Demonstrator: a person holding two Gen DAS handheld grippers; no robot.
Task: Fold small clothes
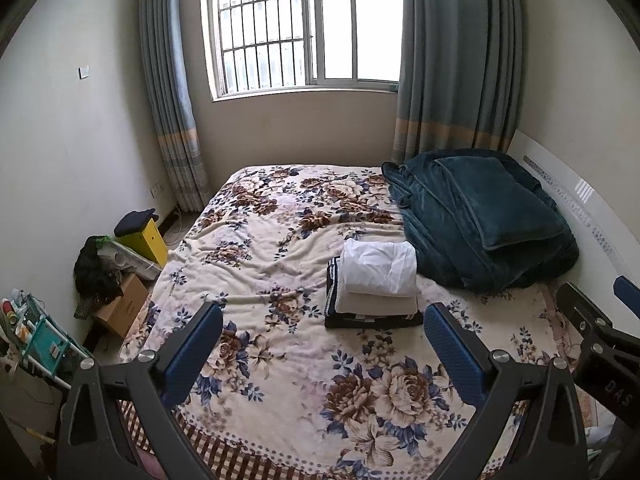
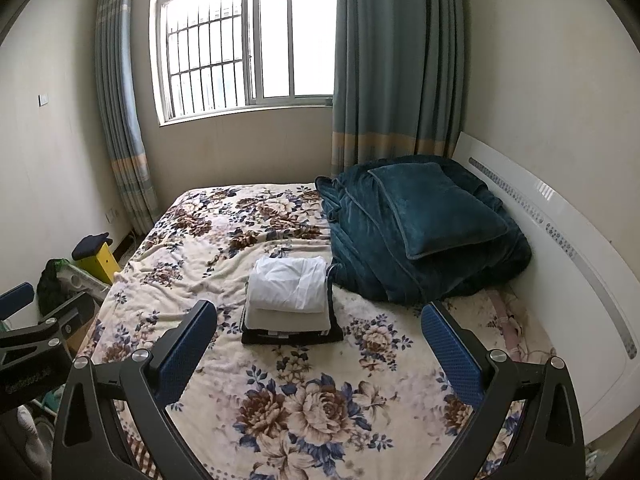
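Note:
A stack of folded clothes (image 1: 374,284) lies on the floral bedspread (image 1: 280,248), white garment on top, cream below, dark at the bottom. It also shows in the right wrist view (image 2: 290,298). My left gripper (image 1: 324,320) is open and empty, held above the near part of the bed, short of the stack. My right gripper (image 2: 320,316) is open and empty, likewise near the bed's front. The right gripper shows at the right edge of the left wrist view (image 1: 600,320); the left gripper shows at the left edge of the right wrist view (image 2: 32,320).
A heaped teal blanket with a pillow (image 1: 484,216) lies at the bed's right, against a white headboard (image 2: 560,248). Left of the bed are a yellow box (image 1: 146,240), a cardboard box (image 1: 124,308), dark clothing and a teal rack (image 1: 44,340). Window and curtains stand behind.

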